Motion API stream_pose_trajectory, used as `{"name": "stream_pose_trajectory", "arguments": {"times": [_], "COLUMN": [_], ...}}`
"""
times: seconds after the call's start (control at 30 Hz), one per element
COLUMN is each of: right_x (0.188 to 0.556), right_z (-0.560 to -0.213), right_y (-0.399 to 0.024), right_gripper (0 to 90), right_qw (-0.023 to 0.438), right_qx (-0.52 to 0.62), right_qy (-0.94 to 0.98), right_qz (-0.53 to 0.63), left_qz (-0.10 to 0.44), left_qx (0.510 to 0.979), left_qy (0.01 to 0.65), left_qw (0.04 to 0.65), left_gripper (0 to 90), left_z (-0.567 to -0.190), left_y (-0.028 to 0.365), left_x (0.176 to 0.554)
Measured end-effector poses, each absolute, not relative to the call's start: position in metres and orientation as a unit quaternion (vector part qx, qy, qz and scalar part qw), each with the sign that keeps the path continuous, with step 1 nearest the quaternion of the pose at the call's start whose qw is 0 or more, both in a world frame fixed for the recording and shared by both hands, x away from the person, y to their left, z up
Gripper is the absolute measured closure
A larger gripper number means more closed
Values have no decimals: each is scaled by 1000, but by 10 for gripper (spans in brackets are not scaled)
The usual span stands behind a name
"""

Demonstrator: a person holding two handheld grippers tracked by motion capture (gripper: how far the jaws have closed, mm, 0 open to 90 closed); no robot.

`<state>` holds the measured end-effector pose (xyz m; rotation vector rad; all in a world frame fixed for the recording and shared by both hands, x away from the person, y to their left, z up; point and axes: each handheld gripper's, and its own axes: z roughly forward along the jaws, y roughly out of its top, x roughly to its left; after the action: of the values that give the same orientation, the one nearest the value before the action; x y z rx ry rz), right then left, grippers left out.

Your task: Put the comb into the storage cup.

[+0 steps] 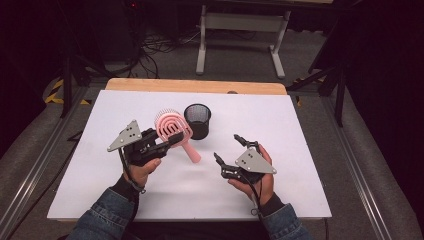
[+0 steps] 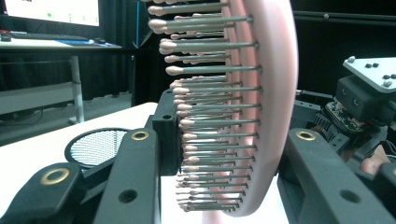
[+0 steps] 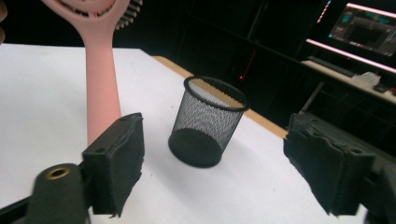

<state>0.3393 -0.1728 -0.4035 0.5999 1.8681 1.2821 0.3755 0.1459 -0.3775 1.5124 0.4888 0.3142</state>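
My left gripper (image 1: 173, 140) is shut on the head of a pink hairbrush (image 1: 171, 126), left of the table's middle. The brush's handle slants down to the right, its end near the tabletop. In the left gripper view the bristled head (image 2: 261, 116) stands on edge between the two jaws of that gripper (image 2: 229, 186). A black mesh cup (image 1: 198, 120) stands upright just right of the brush head. My right gripper (image 1: 227, 148) is open and holds nothing, in front of the cup and to its right. The right gripper view looks past the spread pads (image 3: 116, 163) at the cup (image 3: 208, 123) and the pink handle (image 3: 100, 93).
The white tabletop (image 1: 300, 175) has a wooden strip (image 1: 195, 86) along its far edge. A grey desk frame (image 1: 240, 35) and cables stand on the floor beyond. The other gripper (image 2: 364, 93) appears at the right of the left gripper view.
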Motion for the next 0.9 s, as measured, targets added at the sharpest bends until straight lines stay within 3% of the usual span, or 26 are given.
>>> {"name": "stream_pose_trajectory", "arguments": {"times": [0.4,0.9], "right_x": [337,333], "right_z": [-408,-418], "right_y": [-193,-216], "right_gripper": [75,55], "right_qw": [392,403], "right_qx": [245,255], "right_qy": [736,737], "right_qz": [495,479], "left_qz": [151,169], "left_qx": [668,662], "left_qy": [221,227], "left_qw": [694,694], "left_gripper": [626,626], "left_z": [-374,-368], "left_y": [155,167], "left_x": [376,376]}}
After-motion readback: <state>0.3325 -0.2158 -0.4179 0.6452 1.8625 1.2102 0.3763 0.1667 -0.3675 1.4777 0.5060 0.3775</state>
